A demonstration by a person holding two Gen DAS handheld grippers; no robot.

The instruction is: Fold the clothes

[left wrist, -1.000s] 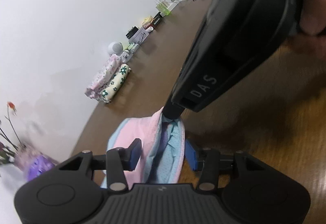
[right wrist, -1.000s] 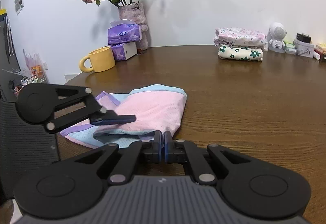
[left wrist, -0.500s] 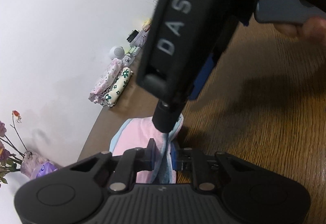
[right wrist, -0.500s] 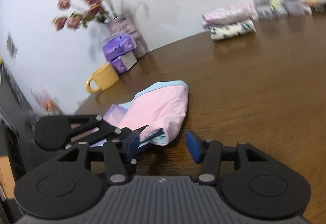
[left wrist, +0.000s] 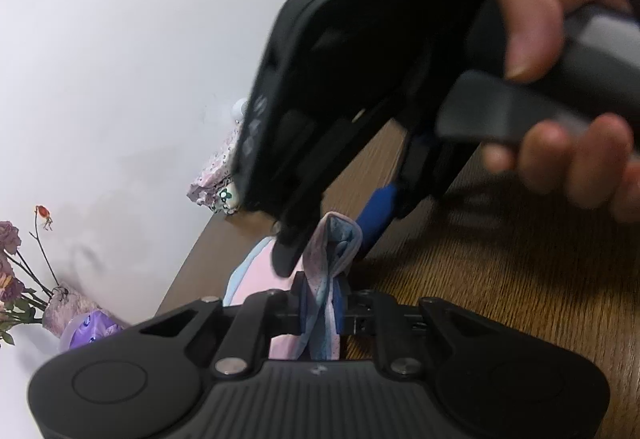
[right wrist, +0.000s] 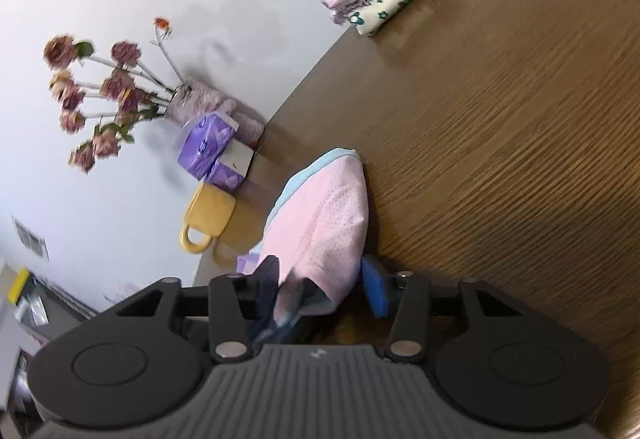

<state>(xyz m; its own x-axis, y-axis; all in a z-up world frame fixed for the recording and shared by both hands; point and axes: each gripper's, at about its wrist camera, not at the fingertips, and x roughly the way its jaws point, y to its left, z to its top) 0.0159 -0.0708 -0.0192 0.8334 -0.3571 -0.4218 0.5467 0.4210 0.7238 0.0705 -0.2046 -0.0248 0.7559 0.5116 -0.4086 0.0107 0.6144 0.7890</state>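
The left gripper (left wrist: 320,309) is clenched on a bunched edge of the pink-and-blue garment (right wrist: 320,223), which rises straight up between its pads. The right gripper (right wrist: 326,289) stands spread wide, the cloth's near corner between its fingers, apparently untouched. From there the garment's long axis runs away across the wooden table (right wrist: 500,143) – far end flat. Ahead to the left – a yellow mug (right wrist: 210,215), contents unseen, and farther, a vase (right wrist: 200,105) holding dried roses (right wrist: 100,91)
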